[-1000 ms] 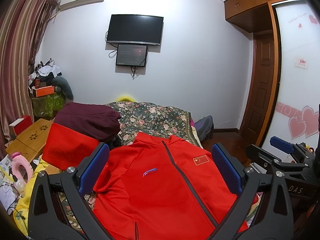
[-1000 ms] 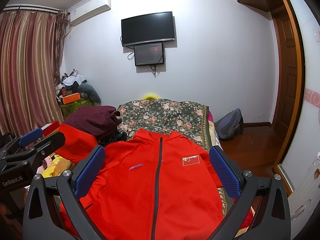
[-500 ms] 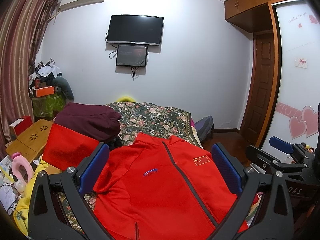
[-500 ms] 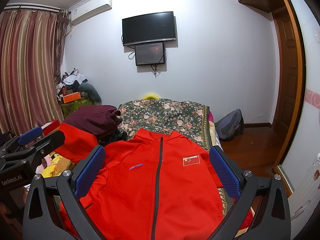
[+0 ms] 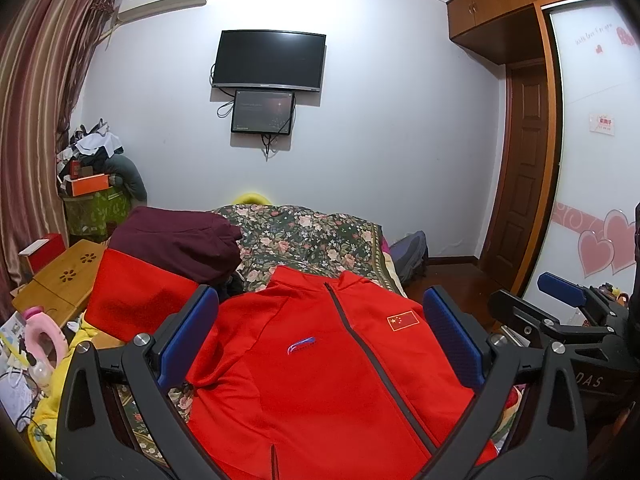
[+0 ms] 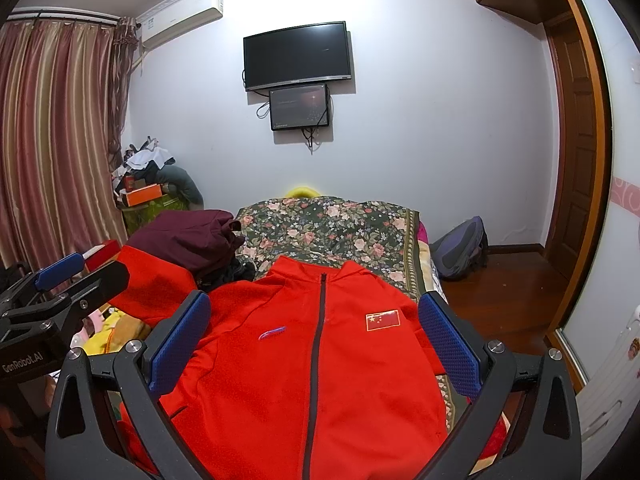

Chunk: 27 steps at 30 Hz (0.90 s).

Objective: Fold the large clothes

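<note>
Red jacket (image 5: 320,372) lies face up and zipped on the bed, collar toward twelve o'clock, hem toward six, its long axis running straight down the bed toward the far wall. The left gripper (image 5: 320,340) hangs above the chest with jaws spread wide, nothing between the blue pads; the right gripper (image 6: 314,340) does the same, apart and empty. One sleeve (image 6: 156,284) stretches out toward ten o'clock, lying against a maroon garment (image 6: 188,236). The jacket's three o'clock shoulder sits near the bed edge, with open wooden floor (image 6: 508,300) beyond and a backpack (image 6: 460,252) by the wall. The floral bedspread (image 6: 332,228) shows bare at twelve o'clock, past the collar. At nine o'clock the bedside is crowded with clutter; two dark screens hang on the far wall.
</note>
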{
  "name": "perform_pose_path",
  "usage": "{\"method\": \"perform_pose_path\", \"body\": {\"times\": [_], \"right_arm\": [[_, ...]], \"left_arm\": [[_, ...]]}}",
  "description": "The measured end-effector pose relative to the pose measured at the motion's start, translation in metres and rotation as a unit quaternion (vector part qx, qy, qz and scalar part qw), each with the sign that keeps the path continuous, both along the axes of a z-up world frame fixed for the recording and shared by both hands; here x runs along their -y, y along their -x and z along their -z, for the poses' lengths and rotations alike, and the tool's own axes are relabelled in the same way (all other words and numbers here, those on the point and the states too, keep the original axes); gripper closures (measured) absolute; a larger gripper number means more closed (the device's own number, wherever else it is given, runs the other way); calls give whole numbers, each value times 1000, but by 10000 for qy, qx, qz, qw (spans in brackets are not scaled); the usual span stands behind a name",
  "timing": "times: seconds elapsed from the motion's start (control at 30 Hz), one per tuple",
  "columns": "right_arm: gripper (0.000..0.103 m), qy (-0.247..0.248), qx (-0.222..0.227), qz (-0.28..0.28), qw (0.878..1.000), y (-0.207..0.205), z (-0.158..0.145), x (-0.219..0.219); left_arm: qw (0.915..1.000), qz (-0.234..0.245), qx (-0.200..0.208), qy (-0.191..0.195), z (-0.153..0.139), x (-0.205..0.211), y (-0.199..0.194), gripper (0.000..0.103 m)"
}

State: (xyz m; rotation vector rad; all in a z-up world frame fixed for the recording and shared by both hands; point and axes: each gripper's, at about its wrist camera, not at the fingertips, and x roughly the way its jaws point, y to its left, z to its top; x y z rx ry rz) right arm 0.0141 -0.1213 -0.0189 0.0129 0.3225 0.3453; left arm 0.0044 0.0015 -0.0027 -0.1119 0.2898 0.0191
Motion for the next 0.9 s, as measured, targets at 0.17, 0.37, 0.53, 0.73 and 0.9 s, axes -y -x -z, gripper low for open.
{"method": "perform_pose_path", "body": {"times": [0.17, 0.37, 0.53, 0.73, 0.9], "right_arm": [[0, 2, -23, 5, 10000, 0, 0, 0], [0, 2, -29, 6, 10000, -2, -1, 0], [0, 10, -40, 5, 10000, -2, 0, 1], [0, 29, -106, 28, 9999, -8, 2, 0], [0, 97, -223, 97, 9997, -21, 6, -2]], "left_arm": [[10000, 9, -21, 3, 1, -1, -1, 0], [10000, 2, -25, -1, 1, -1, -1, 0], [10000, -6, -46, 26, 3, -2, -3, 0], [9999, -44, -91, 53, 7, -8, -11, 0], [9997, -203, -134, 82, 12, -23, -23, 0]]}}
